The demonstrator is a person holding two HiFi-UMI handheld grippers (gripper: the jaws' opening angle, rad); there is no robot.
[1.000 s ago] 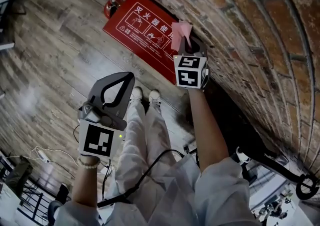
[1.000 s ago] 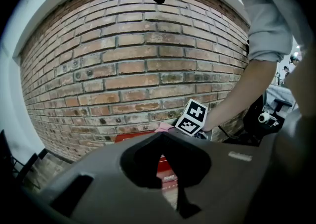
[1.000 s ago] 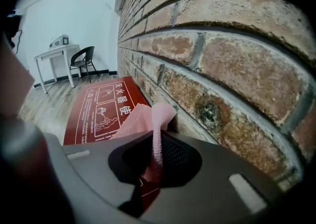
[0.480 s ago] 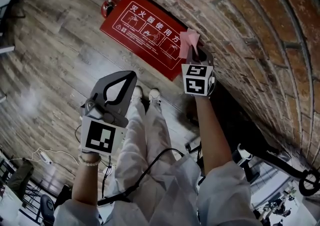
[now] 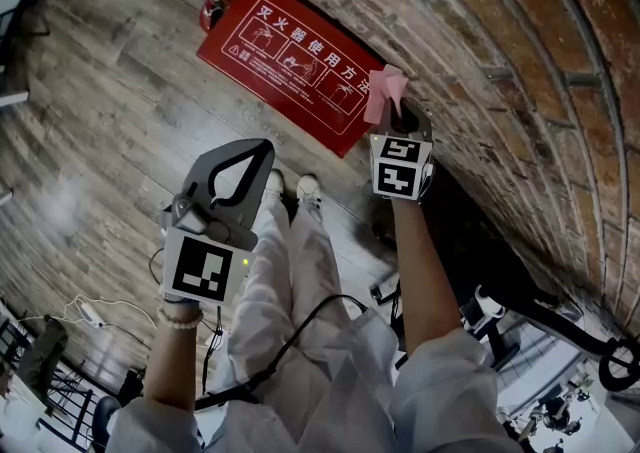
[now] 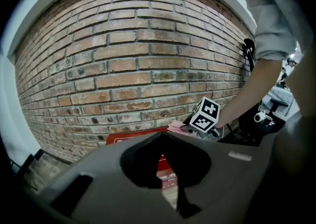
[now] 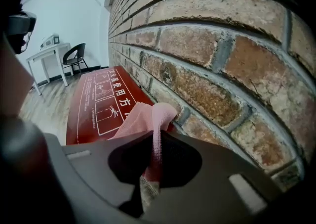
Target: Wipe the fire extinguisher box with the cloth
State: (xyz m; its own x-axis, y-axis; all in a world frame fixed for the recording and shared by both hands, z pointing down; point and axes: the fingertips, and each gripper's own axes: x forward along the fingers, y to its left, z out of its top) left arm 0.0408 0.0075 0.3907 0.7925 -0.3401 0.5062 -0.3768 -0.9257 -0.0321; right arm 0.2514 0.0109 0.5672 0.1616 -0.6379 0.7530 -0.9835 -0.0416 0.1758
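Gripping: right claw (image 5: pixel 398 119) is clamped on the pink cloth (image 5: pixel 386 93). Left claw (image 5: pixel 255 153) is closed on nothing and held well off the box.
Location: fire extinguisher box (image 5: pixel 285 46) sits on the floor against the brick wall (image 5: pixel 500 61). The cloth is at the box's near end; contact unclear.
Risk: only a narrow fold is pinched, so drag may pull it free.
Risk, wall: cloth may snag on rough brick.
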